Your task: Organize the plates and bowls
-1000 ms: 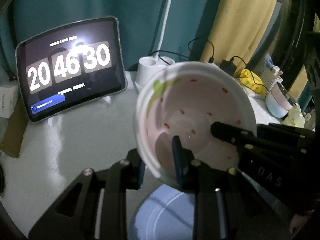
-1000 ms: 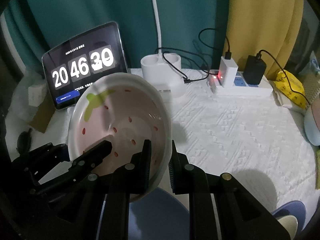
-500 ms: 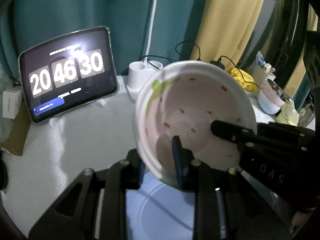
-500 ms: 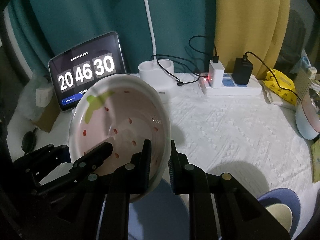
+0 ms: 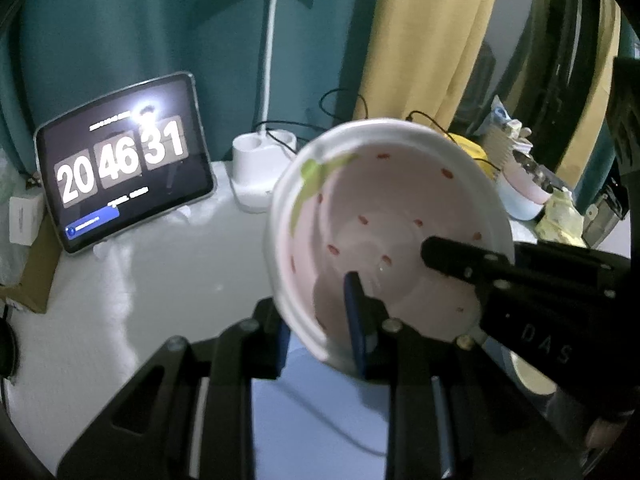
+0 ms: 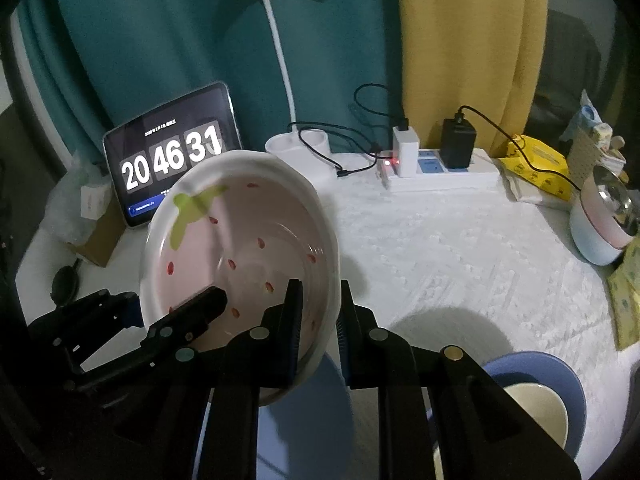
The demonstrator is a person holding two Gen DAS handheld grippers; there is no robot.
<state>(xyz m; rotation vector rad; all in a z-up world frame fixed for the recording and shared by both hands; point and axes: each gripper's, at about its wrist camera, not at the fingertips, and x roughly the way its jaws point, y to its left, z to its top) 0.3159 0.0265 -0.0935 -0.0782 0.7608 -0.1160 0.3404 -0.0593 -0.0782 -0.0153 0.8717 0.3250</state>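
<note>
A strawberry-pattern bowl (image 5: pixel 392 216) (image 6: pixel 244 240), pink inside with red seeds, a green leaf and a white rim, hangs tilted above the table. My left gripper (image 5: pixel 320 332) is shut on its near-left rim, one pad inside and one outside. My right gripper (image 6: pixel 320 304) is shut on the opposite rim in the same way. Each gripper shows in the other's view, with one finger inside the bowl. A light blue plate (image 5: pixel 320 420) (image 6: pixel 308 408) lies on the table directly under the bowl. At the lower right stands a blue bowl (image 6: pixel 560 364) with a cream bowl (image 6: pixel 536 408) nested in it.
A tablet (image 6: pixel 172 160) showing a clock leans at the back left beside a cardboard box (image 6: pixel 100 240). A white lamp base (image 6: pixel 296 144), a power strip (image 6: pixel 440 172) with chargers and cables, a yellow packet (image 6: pixel 536 164) and a pink-and-blue pot (image 6: pixel 596 232) line the back and right.
Both grippers have risen and drawn back with the bowl between them. More of the blue plate shows underneath. The clock's seconds went from 30 to 31.
</note>
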